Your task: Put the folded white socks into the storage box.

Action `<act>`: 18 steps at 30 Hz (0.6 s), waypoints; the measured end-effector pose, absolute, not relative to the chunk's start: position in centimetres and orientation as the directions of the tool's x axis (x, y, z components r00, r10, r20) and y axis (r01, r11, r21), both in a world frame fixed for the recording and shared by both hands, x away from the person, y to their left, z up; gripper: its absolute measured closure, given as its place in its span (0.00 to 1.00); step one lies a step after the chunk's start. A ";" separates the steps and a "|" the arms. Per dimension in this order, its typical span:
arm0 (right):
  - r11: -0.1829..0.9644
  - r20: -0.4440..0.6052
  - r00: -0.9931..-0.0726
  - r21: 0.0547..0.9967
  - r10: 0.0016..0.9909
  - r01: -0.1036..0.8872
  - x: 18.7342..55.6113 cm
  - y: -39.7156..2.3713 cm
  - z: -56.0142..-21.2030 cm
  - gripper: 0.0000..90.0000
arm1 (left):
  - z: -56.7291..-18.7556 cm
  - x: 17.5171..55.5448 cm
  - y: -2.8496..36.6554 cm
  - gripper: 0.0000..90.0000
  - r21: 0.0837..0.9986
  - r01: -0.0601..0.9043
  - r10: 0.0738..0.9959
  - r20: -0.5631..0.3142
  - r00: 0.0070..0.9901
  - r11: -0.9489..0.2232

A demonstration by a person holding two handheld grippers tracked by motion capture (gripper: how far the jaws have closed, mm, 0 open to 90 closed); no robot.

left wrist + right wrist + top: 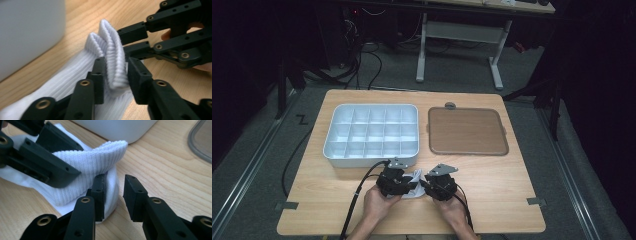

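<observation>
Sock (113, 60) cuff's bunched between our half-open left gripper (115, 75) and right gripper (114, 195); nothing's in the tray (371, 131) yet.

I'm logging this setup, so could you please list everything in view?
sock: one, white ribbed, near edge of table, between the grippers
compartment tray: one, pale grey-white, left of middle
lid: one, brown with grey rim, right of the tray
table: one, light wood
second table: one, white legs, behind
left hand-held gripper: black, cuff fold between its jaws, jaws not clamped
right hand-held gripper: black, open, sock at one jaw
hands: two, at the bottom of the high view
</observation>
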State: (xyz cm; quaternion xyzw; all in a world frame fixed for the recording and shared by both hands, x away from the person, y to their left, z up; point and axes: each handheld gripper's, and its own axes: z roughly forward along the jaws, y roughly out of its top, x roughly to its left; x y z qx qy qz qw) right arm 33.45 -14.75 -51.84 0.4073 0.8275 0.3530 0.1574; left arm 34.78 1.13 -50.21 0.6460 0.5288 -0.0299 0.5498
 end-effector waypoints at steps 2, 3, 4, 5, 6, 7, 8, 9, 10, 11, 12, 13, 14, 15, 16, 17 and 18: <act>0.416 0.028 -0.619 0.716 0.785 0.560 33.3 -14.9 -51.6 0.78 | -49.5 34.7 1.5 0.68 0.673 0.714 0.629 -0.644 0.436 0.194; 0.413 0.031 -0.616 0.716 0.787 0.563 33.2 -14.9 -51.6 0.77 | -49.3 34.6 1.7 0.67 0.674 0.711 0.624 -0.648 0.437 0.202; 0.411 0.034 -0.616 0.716 0.787 0.565 33.2 -15.0 -51.5 0.77 | -49.0 34.6 1.9 0.66 0.674 0.709 0.617 -0.653 0.439 0.209; 0.406 0.038 -0.612 0.715 0.790 0.569 33.1 -15.1 -51.4 0.77 | -48.8 34.5 2.2 0.64 0.673 0.706 0.612 -0.659 0.437 0.221; 0.407 0.039 -0.613 0.714 0.789 0.569 33.0 -15.2 -51.3 0.77 | -48.5 34.4 2.5 0.63 0.678 0.699 0.610 -0.659 0.439 0.228; 0.407 0.036 -0.615 0.719 0.788 0.563 32.9 -15.3 -51.2 0.77 | -48.2 34.3 2.8 0.62 0.681 0.693 0.609 -0.659 0.440 0.236; 0.406 0.036 -0.614 0.721 0.788 0.562 32.8 -15.4 -51.0 0.77 | -48.0 34.2 3.0 0.61 0.684 0.688 0.609 -0.659 0.441 0.243; 0.404 0.037 -0.613 0.721 0.789 0.563 32.7 -15.5 -50.9 0.77 | -47.8 34.2 3.3 0.61 0.688 0.683 0.608 -0.658 0.444 0.246; 0.404 0.037 -0.612 0.719 0.790 0.565 32.6 -15.7 -50.7 0.78 | -47.7 34.1 3.6 0.61 0.690 0.680 0.608 -0.657 0.446 0.248; 0.403 0.035 -0.610 0.722 0.791 0.563 32.5 -15.8 -50.6 0.78 | -47.5 34.0 3.9 0.60 0.694 0.673 0.610 -0.655 0.446 0.254; 0.402 0.031 -0.609 0.725 0.792 0.559 32.5 -16.0 -50.4 0.78 | -47.3 34.0 4.4 0.60 0.699 0.666 0.615 -0.652 0.444 0.260; 0.394 0.036 -0.606 0.729 0.795 0.559 32.3 -16.3 -50.1 0.79 | -47.3 34.0 4.7 0.60 0.703 0.662 0.620 -0.647 0.443 0.261; 0.390 0.037 -0.603 0.731 0.797 0.560 32.3 -16.5 -50.0 0.79 | -47.3 33.9 5.2 0.60 0.707 0.656 0.630 -0.642 0.436 0.266; 0.385 0.036 -0.601 0.737 0.798 0.555 32.1 -16.8 -49.7 0.79 | -47.4 33.9 5.6 0.60 0.710 0.653 0.640 -0.635 0.432 0.264; 0.383 0.032 -0.599 0.741 0.800 0.552 32.0 -17.0 -49.4 0.80 | -47.5 34.0 6.0 0.60 0.714 0.648 0.650 -0.628 0.427 0.264; 0.379 0.032 -0.598 0.746 0.801 0.548 31.9 -17.1 -49.2 0.80 | -47.7 34.0 6.5 0.60 0.720 0.644 0.662 -0.618 0.424 0.260; 0.380 0.028 -0.600 0.750 0.799 0.541 31.8 -17.2 -49.0 0.81 | -47.8 34.0 6.9 0.60 0.721 0.640 0.668 -0.616 0.417 0.265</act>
